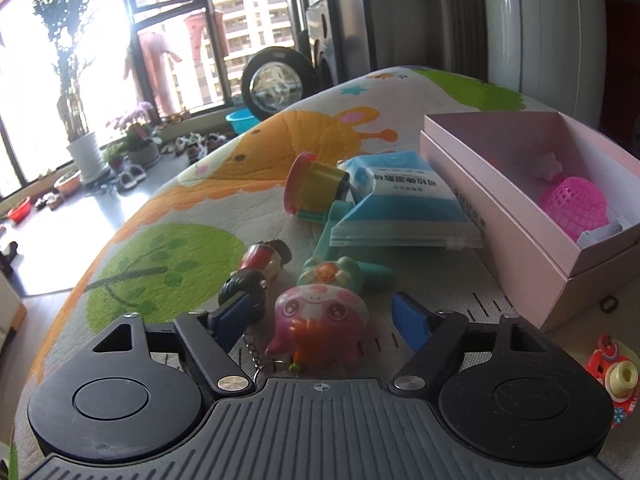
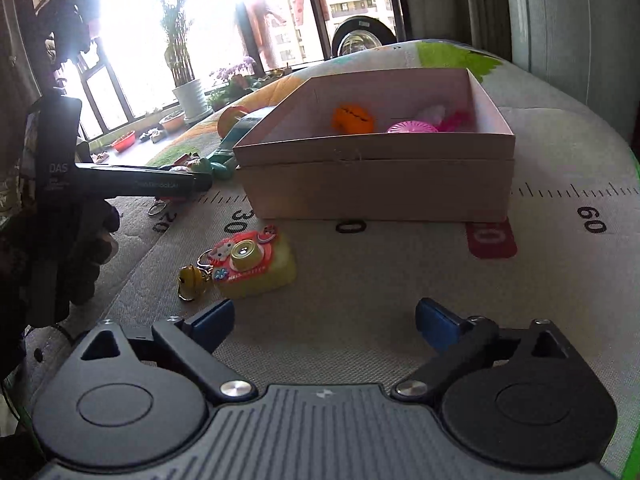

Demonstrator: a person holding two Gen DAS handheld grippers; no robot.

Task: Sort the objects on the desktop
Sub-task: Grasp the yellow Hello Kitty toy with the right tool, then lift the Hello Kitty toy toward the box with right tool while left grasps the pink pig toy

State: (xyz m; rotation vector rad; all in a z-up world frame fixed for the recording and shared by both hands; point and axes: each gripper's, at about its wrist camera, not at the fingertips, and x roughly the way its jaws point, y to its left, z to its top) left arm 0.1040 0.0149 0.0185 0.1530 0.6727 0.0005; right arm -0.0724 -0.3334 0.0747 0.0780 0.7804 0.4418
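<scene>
In the left wrist view my left gripper [image 1: 322,304] straddles a pink squishy animal toy [image 1: 320,320] lying on the mat. A gap shows between the toy and each blue pad. Just beyond lie a doll keychain [image 1: 256,276], a green squishy toy [image 1: 332,276], a blue packet [image 1: 400,200] and a yellow-and-red cup toy [image 1: 316,188]. The open pink box [image 1: 532,216] at right holds a pink mesh ball [image 1: 574,204]. My right gripper [image 2: 326,308] stands open over bare mat, with a red-and-yellow camera keychain [image 2: 252,264] ahead to its left and the box [image 2: 376,184] farther ahead.
An orange item [image 2: 354,119] also lies in the box. A small brass bell [image 2: 190,278] hangs on the camera keychain. A gloved hand [image 2: 84,248] fills the left edge of the right wrist view. The mat [image 1: 180,240] drops off at the left, with floor and plant pots [image 1: 86,156] beyond.
</scene>
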